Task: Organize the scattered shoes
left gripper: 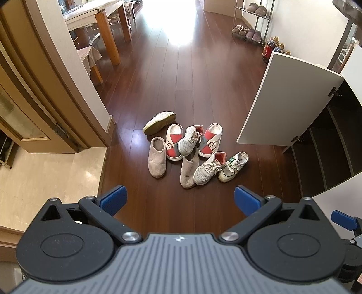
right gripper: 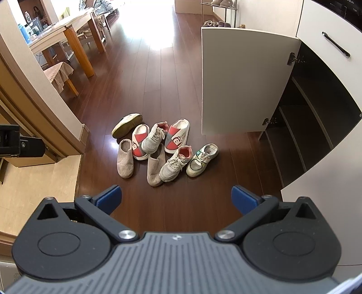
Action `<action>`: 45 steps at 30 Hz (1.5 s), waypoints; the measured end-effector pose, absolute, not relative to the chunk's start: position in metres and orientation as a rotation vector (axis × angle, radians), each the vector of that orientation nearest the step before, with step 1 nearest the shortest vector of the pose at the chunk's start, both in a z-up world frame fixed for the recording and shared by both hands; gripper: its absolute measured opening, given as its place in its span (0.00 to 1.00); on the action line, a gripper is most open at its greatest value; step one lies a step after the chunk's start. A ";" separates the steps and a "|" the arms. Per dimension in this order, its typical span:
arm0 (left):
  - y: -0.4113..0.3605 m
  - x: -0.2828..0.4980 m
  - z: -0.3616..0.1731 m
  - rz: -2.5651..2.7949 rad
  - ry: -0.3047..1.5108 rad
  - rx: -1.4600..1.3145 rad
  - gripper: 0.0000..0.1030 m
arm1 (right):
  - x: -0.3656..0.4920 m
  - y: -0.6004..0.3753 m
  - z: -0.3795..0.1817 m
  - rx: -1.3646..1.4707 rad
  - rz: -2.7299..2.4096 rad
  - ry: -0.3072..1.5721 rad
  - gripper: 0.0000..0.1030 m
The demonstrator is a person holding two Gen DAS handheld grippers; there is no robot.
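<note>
Several shoes lie in a loose pile on the dark wood floor. There are two beige slippers, two red-and-white cartoon slippers, two white sneakers with pink lining, a white-and-green sneaker, and a tan-soled shoe on its side. My left gripper is open, well short of the pile. My right gripper is open too, hovering in front of the pile with nothing between its fingers.
A white cabinet door stands open to the right of the pile, showing dark shelves. A wooden door frame is at the left. A table and stool stand further back, and a metal shoe rack holds slippers.
</note>
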State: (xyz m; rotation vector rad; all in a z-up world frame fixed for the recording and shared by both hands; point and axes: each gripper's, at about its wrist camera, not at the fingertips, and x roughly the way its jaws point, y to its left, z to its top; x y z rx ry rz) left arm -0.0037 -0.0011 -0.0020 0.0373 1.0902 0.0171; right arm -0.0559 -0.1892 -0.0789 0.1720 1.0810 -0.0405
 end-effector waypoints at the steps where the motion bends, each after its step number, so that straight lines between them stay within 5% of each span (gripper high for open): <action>1: -0.001 -0.004 -0.002 0.018 1.090 0.040 0.99 | -0.055 -0.189 -0.079 0.176 -0.039 1.086 0.99; 45: -0.006 0.032 -0.006 0.013 1.103 0.074 0.99 | -0.034 -0.197 -0.084 0.185 -0.056 1.100 0.99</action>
